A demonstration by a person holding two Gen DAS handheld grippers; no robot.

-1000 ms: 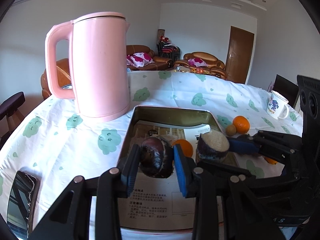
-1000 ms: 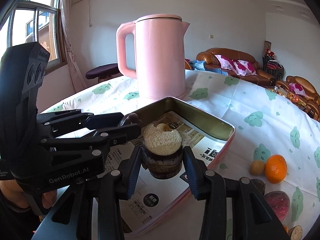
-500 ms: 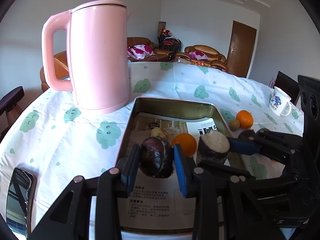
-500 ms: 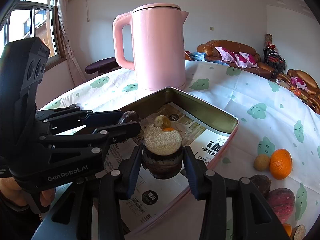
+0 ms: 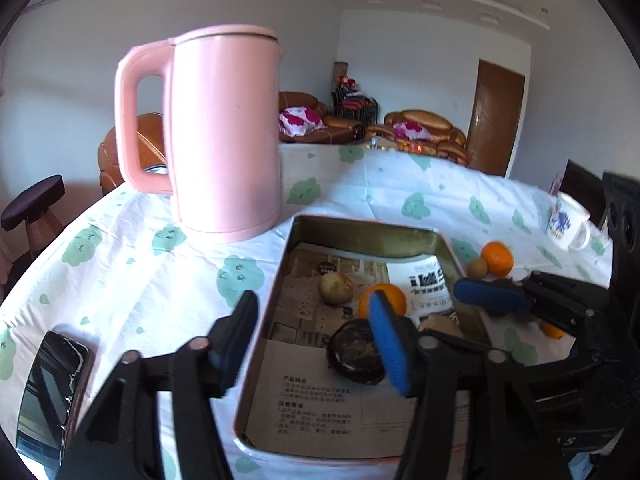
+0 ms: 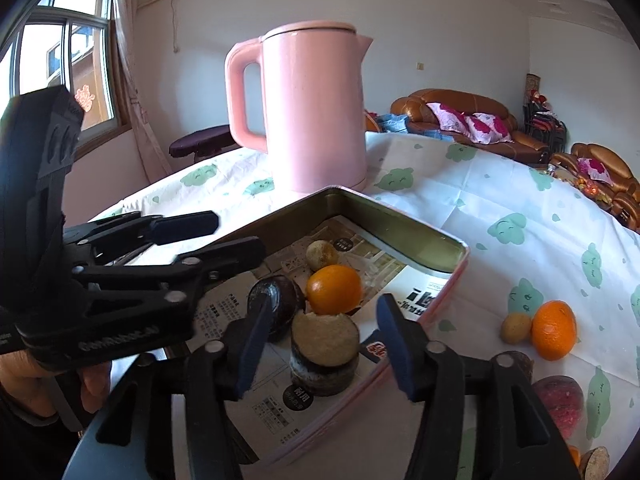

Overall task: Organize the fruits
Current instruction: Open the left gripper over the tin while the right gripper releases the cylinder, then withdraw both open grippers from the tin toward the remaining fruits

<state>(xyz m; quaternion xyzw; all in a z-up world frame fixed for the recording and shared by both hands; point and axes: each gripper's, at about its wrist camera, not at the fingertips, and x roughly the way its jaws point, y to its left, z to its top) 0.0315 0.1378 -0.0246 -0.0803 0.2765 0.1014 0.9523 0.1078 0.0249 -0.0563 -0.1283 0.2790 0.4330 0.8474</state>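
Phone (image 5: 52, 392): flat, glossy black slab, lying on the tablecloth (image 5: 132, 280) at far left. The cloth is white, printed with green cloud faces.

Kettle (image 5: 224, 132): smooth pink plastic cylinder with loop handle, upright behind the tin tray (image 5: 448, 246).

Left gripper (image 5: 312, 340): black frame, blue ribbed pads. Its jaws have just been opening and now stand apart, gripping nothing. The dark round fruit (image 5: 356, 356), dull and wrinkled, rests on the printed paper lining the tray, beside the right-hand pad.

Tray: rectangular, rounded corners, gold-toned inner walls. It also holds a small tan fruit (image 6: 322, 254) and a glossy orange (image 6: 334, 290).

Right gripper (image 6: 320, 344): its jaws have just been opening. The cut fruit (image 6: 324, 354), a short dark cylinder with a pale grainy top, stands in the tray between the pads, clear of both.

On the cloth, right of the tray: a second orange (image 6: 554, 330), touching a small tan fruit (image 6: 516, 328), and a reddish fruit (image 6: 560, 404).
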